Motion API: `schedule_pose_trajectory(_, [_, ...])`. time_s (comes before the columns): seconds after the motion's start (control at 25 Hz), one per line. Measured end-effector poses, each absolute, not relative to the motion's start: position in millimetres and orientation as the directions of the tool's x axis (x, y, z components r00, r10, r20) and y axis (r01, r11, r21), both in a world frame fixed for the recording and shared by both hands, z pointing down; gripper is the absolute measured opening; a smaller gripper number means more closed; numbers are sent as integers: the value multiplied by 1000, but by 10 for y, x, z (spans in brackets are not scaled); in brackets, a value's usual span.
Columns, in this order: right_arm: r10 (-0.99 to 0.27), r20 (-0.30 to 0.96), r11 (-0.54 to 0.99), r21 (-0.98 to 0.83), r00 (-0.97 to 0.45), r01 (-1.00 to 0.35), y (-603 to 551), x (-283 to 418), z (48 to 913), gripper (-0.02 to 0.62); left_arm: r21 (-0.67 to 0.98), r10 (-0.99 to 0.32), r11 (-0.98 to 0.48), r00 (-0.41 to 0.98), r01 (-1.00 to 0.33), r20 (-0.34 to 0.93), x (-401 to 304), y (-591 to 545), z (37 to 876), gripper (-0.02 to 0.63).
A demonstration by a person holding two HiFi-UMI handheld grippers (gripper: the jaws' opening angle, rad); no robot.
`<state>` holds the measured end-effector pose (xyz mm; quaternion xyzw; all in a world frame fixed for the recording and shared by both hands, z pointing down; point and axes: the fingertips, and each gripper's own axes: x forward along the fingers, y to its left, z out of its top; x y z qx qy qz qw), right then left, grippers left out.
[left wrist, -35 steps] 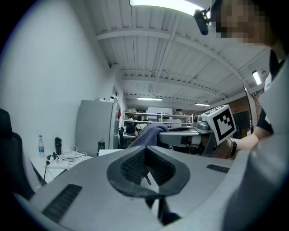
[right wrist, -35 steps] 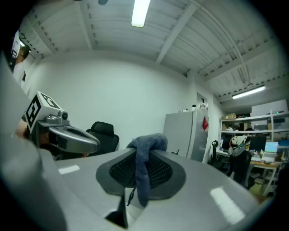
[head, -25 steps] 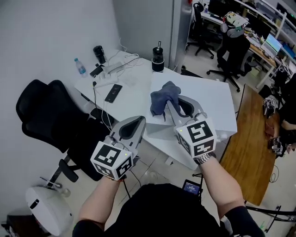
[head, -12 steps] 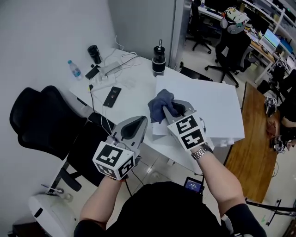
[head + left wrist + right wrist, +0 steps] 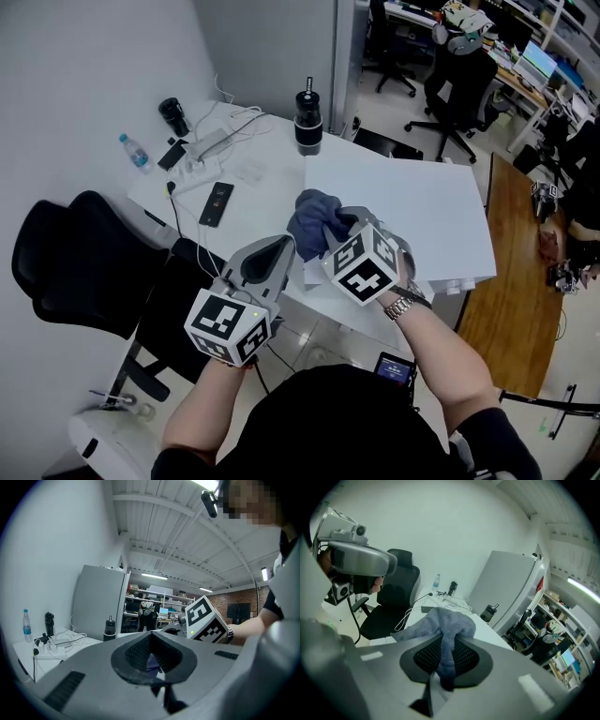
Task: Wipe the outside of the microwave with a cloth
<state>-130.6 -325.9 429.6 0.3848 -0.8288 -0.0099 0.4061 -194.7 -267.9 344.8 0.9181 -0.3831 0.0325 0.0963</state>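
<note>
At frame centre, the right gripper (image 5: 336, 225) pinched the grey-blue cloth (image 5: 306, 219) at the white microwave's (image 5: 412, 202) left edge, seemingly poised for wiping; the left gripper (image 5: 280, 249) hung closed and empty just beside it.

Cloth (image 5: 312, 221) is shown at the nine o'clock edge of the microwave (image 5: 412, 206). From the cloth, phone (image 5: 217, 198) is placed at nine o'clock and flask (image 5: 307, 120) at twelve, both on table (image 5: 267, 199).

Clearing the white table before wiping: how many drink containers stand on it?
3: a clear water bottle at the far left, a black cup just behind it, and a black flask farther right, at the back edge. None appears hidden.
</note>
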Motion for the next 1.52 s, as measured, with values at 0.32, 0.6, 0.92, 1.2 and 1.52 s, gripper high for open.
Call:
schedule_pose_trajectory(0.32, [-683, 672, 633, 350, -285, -691, -3279, -774, 4305, 54, 148, -654, -730, 745, -667, 133, -1724, -2706, 3444, 5])
schedule_pose_trajectory(0.6, [-708, 674, 563, 360, -209, -744, -3256, -194, 4303, 54, 146, -622, -757, 771, -637, 137, -1454, -2657, 3419, 5])
schedule_pose_trajectory(0.92, [-721, 670, 521, 354, -178, -777, -3144, 424, 4287, 54, 130, -614, -766, 776, -630, 146, -1038, -2529, 3356, 5])
schedule_pose_trajectory(1.2, [-725, 667, 510, 355, -170, -784, -3011, 982, 4277, 54, 116, -619, -763, 771, -635, 150, -565, -2357, 3276, 5])
schedule_pose_trajectory(1.52, [-734, 657, 495, 348, -169, -796, -2900, 1591, 4264, 54, 112, -611, -768, 774, -631, 167, -9, -2189, 3246, 5])
